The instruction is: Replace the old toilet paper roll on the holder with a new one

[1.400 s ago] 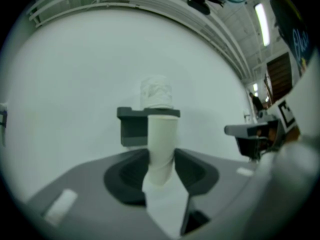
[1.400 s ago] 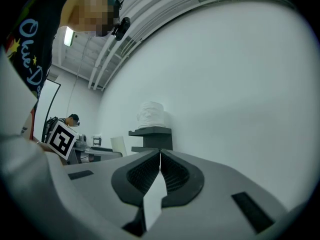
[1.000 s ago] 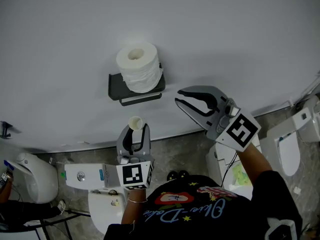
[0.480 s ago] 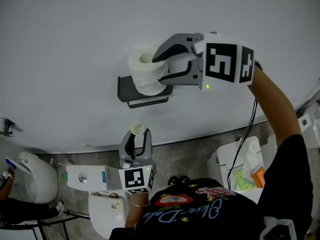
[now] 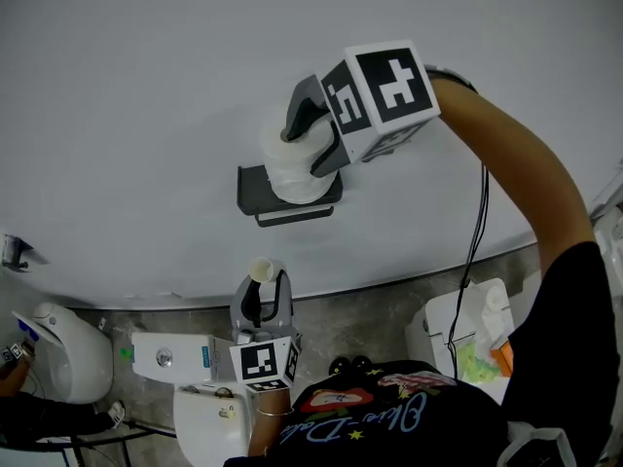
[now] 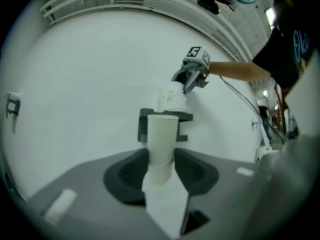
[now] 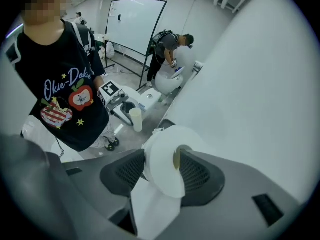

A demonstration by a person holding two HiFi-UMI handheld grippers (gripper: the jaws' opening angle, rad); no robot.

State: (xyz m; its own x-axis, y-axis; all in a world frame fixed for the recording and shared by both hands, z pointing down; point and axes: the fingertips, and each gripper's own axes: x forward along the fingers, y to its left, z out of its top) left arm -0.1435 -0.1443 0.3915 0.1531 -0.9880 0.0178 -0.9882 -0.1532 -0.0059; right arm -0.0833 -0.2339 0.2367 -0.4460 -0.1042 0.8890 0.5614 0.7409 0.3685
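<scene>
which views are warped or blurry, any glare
Both gripper views are fisheye, black at the corners, the wall bowed; the left gripper view is soft overall, cardboard tube included; the right gripper view is sharper on the toilet paper roll; the head view is evenly lit, without glare.

Wall (image 5: 146, 86) blocks behind the holder (image 5: 255, 185); front open

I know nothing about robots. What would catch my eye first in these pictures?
High on the wall, the right gripper, with its black-and-white marker cube, is at the white roll standing on the dark holder. Its jaws have just been opening, and one side of the roll sits between them. Lower down, the left gripper pinches a bare cardboard tube.
</scene>
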